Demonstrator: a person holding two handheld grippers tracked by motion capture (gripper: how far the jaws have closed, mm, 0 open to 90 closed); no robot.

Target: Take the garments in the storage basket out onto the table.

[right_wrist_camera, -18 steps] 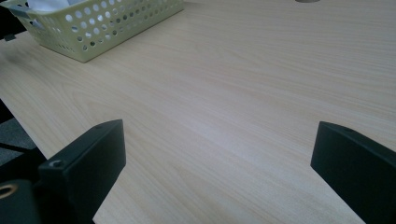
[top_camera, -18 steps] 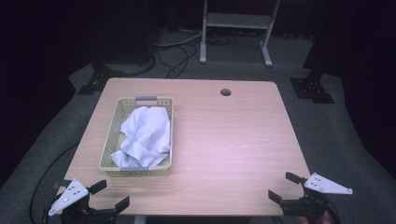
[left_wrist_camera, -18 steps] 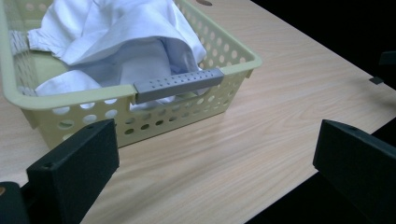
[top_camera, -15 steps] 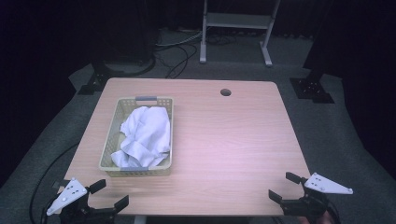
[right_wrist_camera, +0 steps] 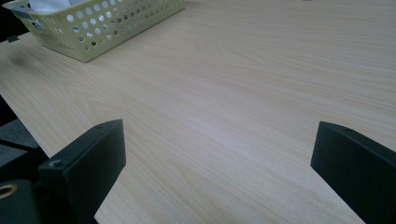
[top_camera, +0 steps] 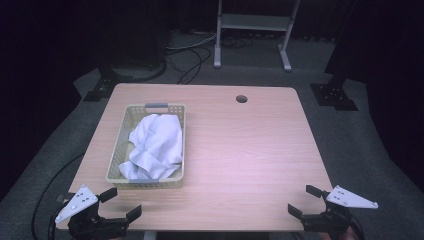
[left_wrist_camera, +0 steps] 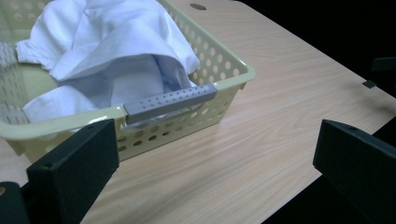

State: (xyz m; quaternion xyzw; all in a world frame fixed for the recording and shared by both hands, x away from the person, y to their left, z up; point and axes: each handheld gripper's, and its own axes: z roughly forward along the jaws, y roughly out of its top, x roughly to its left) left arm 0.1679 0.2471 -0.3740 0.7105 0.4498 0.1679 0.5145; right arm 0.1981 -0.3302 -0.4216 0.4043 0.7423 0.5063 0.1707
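A pale yellow perforated basket [top_camera: 118, 150] with grey handles sits on the left half of the wooden table [top_camera: 250, 145]; a crumpled white cloth [top_camera: 155, 145] lies in it. My left gripper [top_camera: 121, 202] is open at the table's front left corner, just in front of the basket. In the left gripper view the basket's near grey handle [left_wrist_camera: 170, 102] and the cloth [left_wrist_camera: 107, 42] lie close ahead between the jaws. My right gripper [top_camera: 306, 200] is open at the front right corner, over bare wood, with the basket [right_wrist_camera: 107, 23] far off at upper left.
A round cable hole [top_camera: 242, 98] sits near the table's far edge. Beyond the table stand a metal frame's legs [top_camera: 250, 35] and cables on a grey carpet [top_camera: 195, 65]. Dark stand bases rest at both far corners.
Both grippers have shifted only slightly at the front corners; basket and cloth have not moved.
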